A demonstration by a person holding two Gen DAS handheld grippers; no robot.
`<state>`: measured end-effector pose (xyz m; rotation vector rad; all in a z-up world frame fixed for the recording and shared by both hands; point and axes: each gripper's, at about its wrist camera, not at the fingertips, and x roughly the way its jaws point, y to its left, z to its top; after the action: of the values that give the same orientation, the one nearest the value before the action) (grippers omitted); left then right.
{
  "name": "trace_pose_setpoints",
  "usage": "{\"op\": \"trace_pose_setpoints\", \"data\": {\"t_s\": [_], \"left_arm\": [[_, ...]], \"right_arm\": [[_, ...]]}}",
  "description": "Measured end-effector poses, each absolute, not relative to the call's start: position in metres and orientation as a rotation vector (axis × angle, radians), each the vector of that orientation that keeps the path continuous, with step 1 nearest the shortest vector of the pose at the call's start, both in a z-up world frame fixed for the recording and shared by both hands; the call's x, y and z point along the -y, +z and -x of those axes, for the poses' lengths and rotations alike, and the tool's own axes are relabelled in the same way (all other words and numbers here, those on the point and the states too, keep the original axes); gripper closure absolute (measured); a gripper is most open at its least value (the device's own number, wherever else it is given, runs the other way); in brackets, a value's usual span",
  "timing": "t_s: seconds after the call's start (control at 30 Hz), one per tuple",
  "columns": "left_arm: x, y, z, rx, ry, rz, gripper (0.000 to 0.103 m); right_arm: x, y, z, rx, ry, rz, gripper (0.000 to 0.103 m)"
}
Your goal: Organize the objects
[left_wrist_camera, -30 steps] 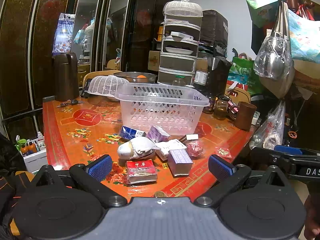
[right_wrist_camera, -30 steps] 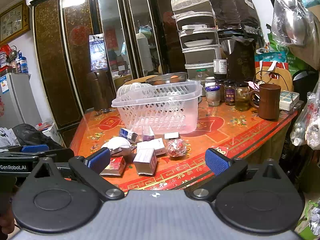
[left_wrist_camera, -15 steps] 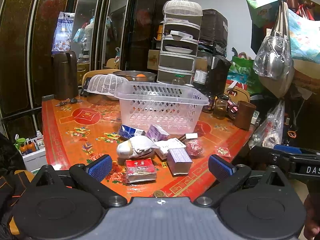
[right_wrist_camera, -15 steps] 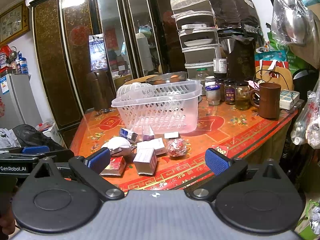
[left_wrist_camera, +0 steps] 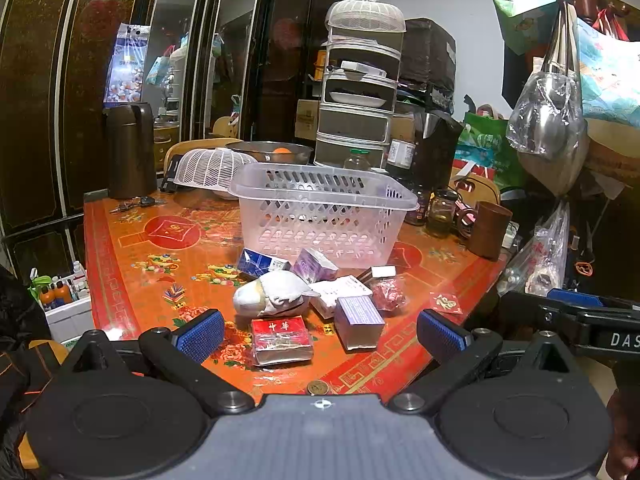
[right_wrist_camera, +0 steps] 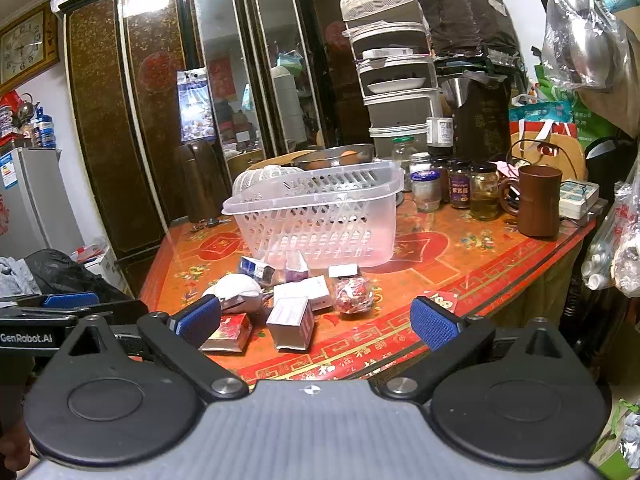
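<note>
While both tools hang short of the bench's (left_wrist_camera: 120,248) near edge, nothing has yet gone into the clear plastic basket (left_wrist_camera: 324,216), which stands toward the middle of the bench with its long side facing the cameras. Between it and the near edge lies the clutter to be sorted: a red cigarette pack (left_wrist_camera: 282,340) closest to that edge, a silver-sided box (left_wrist_camera: 358,322) just beside it on the right, a white bundle (left_wrist_camera: 272,294) behind them, and a blue box (left_wrist_camera: 256,266) and a purple box (left_wrist_camera: 314,266) almost against the basket's front wall. The left hand-held gripper (left_wrist_camera: 320,334) has its jaws spread wide and holds nothing; the red pack sits dead ahead between its fingers, long axis running across the jaw gap, so a straight push forward and down looks enough. The right hand-held gripper (right_wrist_camera: 316,322) is likewise wide apart and empty, with the silver-sided box (right_wrist_camera: 290,322) directly in front and the red pack (right_wrist_camera: 228,332) off toward its left finger. By that reading, the left one is better lined up for the pack, the right for the box.
</note>
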<state>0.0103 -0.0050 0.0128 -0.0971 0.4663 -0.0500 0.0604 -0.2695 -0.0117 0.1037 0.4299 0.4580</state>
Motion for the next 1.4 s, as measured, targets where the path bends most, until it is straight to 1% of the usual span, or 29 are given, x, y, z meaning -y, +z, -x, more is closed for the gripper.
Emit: {"op": "trace_pose_setpoints", "data": {"t_s": [0.1,0.2,0.27,0.47,0.5,0.53,0.57,0.63,0.8,0.93,1.0,1.03,1.07,1.1,1.13,1.17,1.4], "left_arm": [[0.004,0.013,-0.009,-0.444,-0.041,0.092,0.0],[0.004,0.012,-0.005,-0.374,0.003,0.049,0.0],[0.003,0.008,-0.01,-0.369,0.033,0.024,0.0],[-0.02,-0.031,-0.048,-0.471,0.03,0.082,0.0],[-0.023,-0.038,-0.054,-0.487,0.032,0.098,0.002],[-0.027,-0.046,-0.061,-0.506,0.025,0.125,0.007],[-0.029,-0.051,-0.064,-0.521,0.014,0.148,0.01],[-0.027,-0.059,-0.073,-0.539,0.002,0.158,0.01],[-0.009,-0.076,-0.098,-0.578,0.026,0.064,0.01],[-0.005,-0.086,-0.118,-0.609,0.044,0.072,0.01],[-0.001,-0.089,-0.124,-0.62,0.054,0.054,0.015],[0.002,-0.089,-0.127,-0.627,0.057,0.044,0.022],[0.004,-0.089,-0.128,-0.627,0.057,0.036,0.026],[0.006,-0.089,-0.128,-0.627,0.056,0.028,0.028],[0.008,-0.09,-0.129,-0.629,0.062,0.019,0.034],[0.009,-0.091,-0.129,-0.633,0.068,0.014,0.037],[-0.008,-0.091,-0.116,-0.614,0.059,0.074,0.038]], "right_arm": [[0.269,-0.013,-0.057,-0.376,0.435,-0.1,0.0],[0.268,-0.011,-0.058,-0.34,0.43,-0.096,0.0],[0.267,-0.014,-0.059,-0.317,0.428,-0.092,0.0],[0.258,-0.04,-0.071,-0.309,0.448,-0.058,0.0],[0.256,-0.047,-0.075,-0.323,0.444,-0.055,0.0],[0.256,-0.05,-0.077,-0.332,0.447,-0.06,0.0],[0.257,-0.056,-0.081,-0.352,0.454,-0.072,0.0],[0.258,-0.064,-0.087,-0.382,0.465,-0.09,0.0],[0.262,-0.078,-0.095,-0.429,0.458,-0.112,0.0],[0.268,-0.081,-0.097,-0.445,0.45,-0.137,0.0],[0.27,-0.082,-0.098,-0.447,0.442,-0.142,0.0],[0.27,-0.083,-0.099,-0.449,0.44,-0.143,0.0],[0.271,-0.083,-0.1,-0.453,0.438,-0.145,0.0],[0.271,-0.084,-0.1,-0.455,0.435,-0.148,0.0],[0.271,-0.084,-0.101,-0.458,0.428,-0.151,0.0],[0.27,-0.085,-0.102,-0.46,0.423,-0.149,0.0],[0.255,-0.091,-0.104,-0.433,0.426,-0.127,0.0]]}}
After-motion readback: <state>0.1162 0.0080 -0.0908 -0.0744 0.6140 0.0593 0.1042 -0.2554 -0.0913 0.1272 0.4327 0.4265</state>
